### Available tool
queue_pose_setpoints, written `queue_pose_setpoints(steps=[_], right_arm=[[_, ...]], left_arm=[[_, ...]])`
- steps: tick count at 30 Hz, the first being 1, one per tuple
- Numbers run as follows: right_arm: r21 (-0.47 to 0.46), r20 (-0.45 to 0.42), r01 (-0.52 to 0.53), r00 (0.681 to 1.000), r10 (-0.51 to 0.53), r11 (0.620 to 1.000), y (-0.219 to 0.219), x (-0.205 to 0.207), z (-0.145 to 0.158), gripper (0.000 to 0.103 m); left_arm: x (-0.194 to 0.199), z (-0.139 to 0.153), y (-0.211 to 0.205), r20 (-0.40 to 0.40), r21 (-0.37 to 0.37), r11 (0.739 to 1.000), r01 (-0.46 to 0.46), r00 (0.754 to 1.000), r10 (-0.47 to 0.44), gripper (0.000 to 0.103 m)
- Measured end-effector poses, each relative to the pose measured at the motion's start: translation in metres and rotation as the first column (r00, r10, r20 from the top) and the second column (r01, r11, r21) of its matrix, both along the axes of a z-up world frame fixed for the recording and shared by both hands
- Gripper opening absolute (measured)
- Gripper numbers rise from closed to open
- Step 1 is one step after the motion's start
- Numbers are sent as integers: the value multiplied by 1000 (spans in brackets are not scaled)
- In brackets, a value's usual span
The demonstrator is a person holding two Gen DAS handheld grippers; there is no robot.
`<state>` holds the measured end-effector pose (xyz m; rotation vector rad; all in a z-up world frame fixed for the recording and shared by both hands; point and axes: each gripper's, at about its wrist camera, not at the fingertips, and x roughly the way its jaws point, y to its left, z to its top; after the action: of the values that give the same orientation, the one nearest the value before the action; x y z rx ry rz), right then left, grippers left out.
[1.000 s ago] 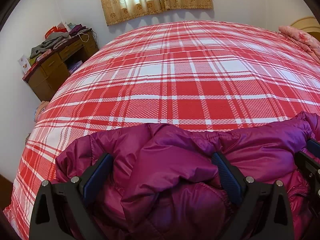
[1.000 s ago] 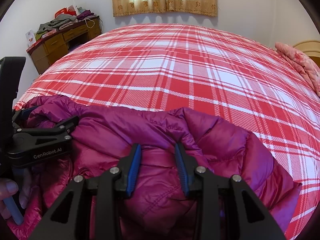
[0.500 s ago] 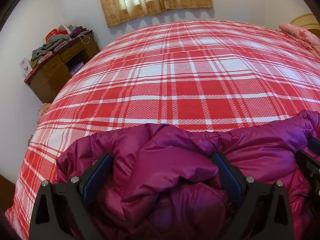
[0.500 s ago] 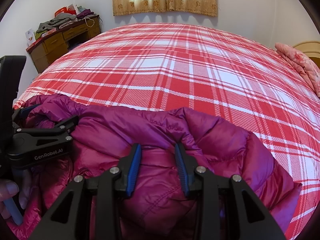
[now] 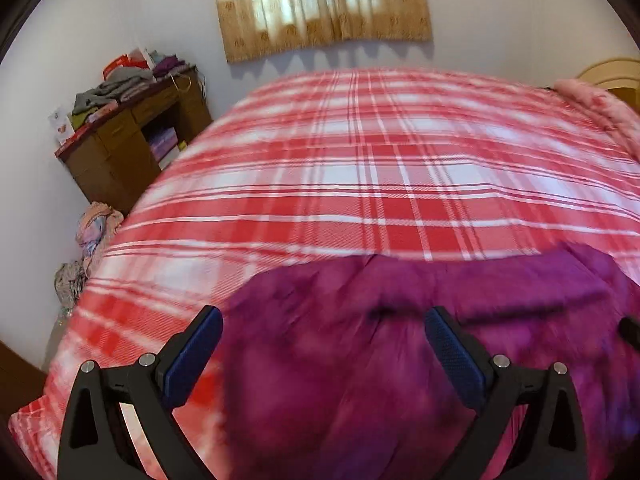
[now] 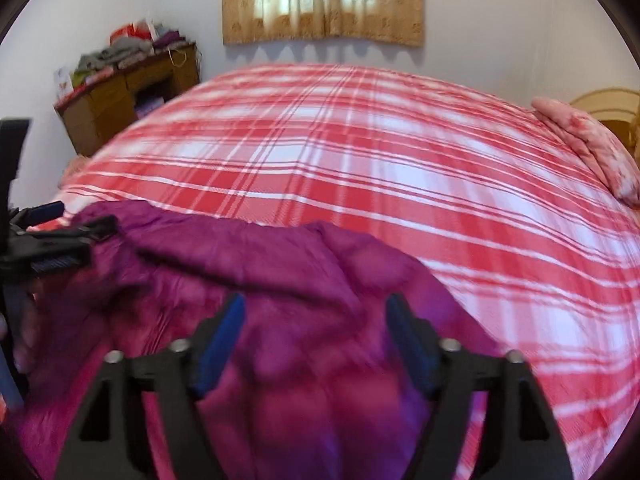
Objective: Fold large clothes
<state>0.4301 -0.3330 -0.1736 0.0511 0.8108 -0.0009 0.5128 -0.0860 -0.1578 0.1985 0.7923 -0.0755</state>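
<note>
A magenta puffer jacket point(image 5: 400, 340) lies bunched on the near edge of a bed with a red and white plaid cover point(image 5: 380, 168). My left gripper point(image 5: 320, 344) is open above the jacket's left part, its left finger over the bedcover. In the right wrist view the jacket point(image 6: 280, 280) fills the near foreground. My right gripper point(image 6: 316, 332) is open above it, holding nothing. The left gripper point(image 6: 52, 240) shows at the left edge of that view. Both views are blurred by motion.
A wooden desk point(image 5: 128, 148) piled with clothes stands by the far left wall. Cloth bundles point(image 5: 92, 232) lie on the floor beside the bed. A pink pillow point(image 6: 588, 148) lies at the bed's far right, by a wooden headboard point(image 6: 608, 108). A curtained window point(image 5: 320, 0) is behind.
My right gripper has opened and let go of the jacket. Both grippers have risen and pulled back, and the jacket has dropped flatter on the bed.
</note>
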Motion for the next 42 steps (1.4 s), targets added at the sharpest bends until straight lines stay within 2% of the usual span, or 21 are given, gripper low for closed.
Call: queue_pose_setpoints(steps=[3, 6, 9, 13, 16, 21, 24, 27, 30, 31, 32, 33, 34, 35, 36, 37, 39, 42], right_arm=[[-5, -18, -25, 1000, 25, 1000, -23, -64, 7, 78], [-14, -33, -39, 999, 39, 999, -43, -137, 9, 80], [15, -46, -14, 999, 15, 1000, -57, -207, 8, 85], [71, -55, 38, 998, -34, 997, -75, -287, 2, 90], [103, -74, 65, 996, -58, 993, -70, -327, -11, 91], [140, -116, 80, 991, -64, 987, -39, -365, -37, 91], [148, -142, 65, 989, -43, 987, -22, -374, -52, 91], [103, -132, 63, 990, -49, 993, -9, -378, -57, 92], [140, -120, 60, 992, -44, 988, -5, -383, -56, 88], [147, -121, 52, 992, -35, 988, -2, -383, -57, 85], [132, -121, 43, 992, -27, 990, 3, -384, -58, 78], [115, -119, 36, 993, -22, 993, 8, -385, -59, 72], [103, -116, 30, 993, -18, 994, 11, -386, -59, 58], [112, -113, 23, 994, -10, 993, 12, -388, -58, 38], [135, -112, 11, 994, 4, 991, 13, -389, -57, 20], [190, -109, -4, 994, 25, 982, 10, -390, -55, 12], [208, -91, 5, 996, 14, 978, 11, -395, -51, 11], [220, -36, -5, 999, 14, 975, 10, -406, -38, 9]], left_arm=[[-62, 17, 33, 33, -12, 999, 34, 999, -34, 102], [-130, 16, 66, 35, 15, 998, 67, 997, -68, 102], [-194, 5, 94, 19, 62, 995, 84, 996, -85, 102], [-265, -17, 133, -13, 69, 995, 68, 998, -68, 102], [-306, -40, 157, -54, 47, 998, 42, 998, -39, 102], [-339, -69, 167, -112, 1, 1000, 18, 994, -18, 102], [-348, -73, 164, -94, -14, 1000, 22, 995, -24, 102], [-347, -76, 163, -97, -44, 999, 14, 995, -18, 101], [-349, -77, 161, -110, -86, 996, 15, 994, -24, 101], [-350, -78, 161, -114, -103, 995, 18, 993, -30, 94], [-354, -78, 159, -114, -133, 990, 42, 992, -57, 84], [-358, -77, 157, -116, -163, 984, 67, 989, -87, 65], [-362, -75, 155, -108, -175, 981, 85, 989, -105, 47], [-366, -73, 149, -103, -169, 979, 111, 986, -130, 36], [-369, -72, 145, -101, -168, 977, 131, 984, -149, 18], [-373, -68, 142, -90, -159, 977, 141, 984, -157, 13], [-380, -59, 140, -58, -146, 977, 153, 985, -162, 8], [-394, -37, 144, 8, -167, 971, 173, 985, -174, 6]])
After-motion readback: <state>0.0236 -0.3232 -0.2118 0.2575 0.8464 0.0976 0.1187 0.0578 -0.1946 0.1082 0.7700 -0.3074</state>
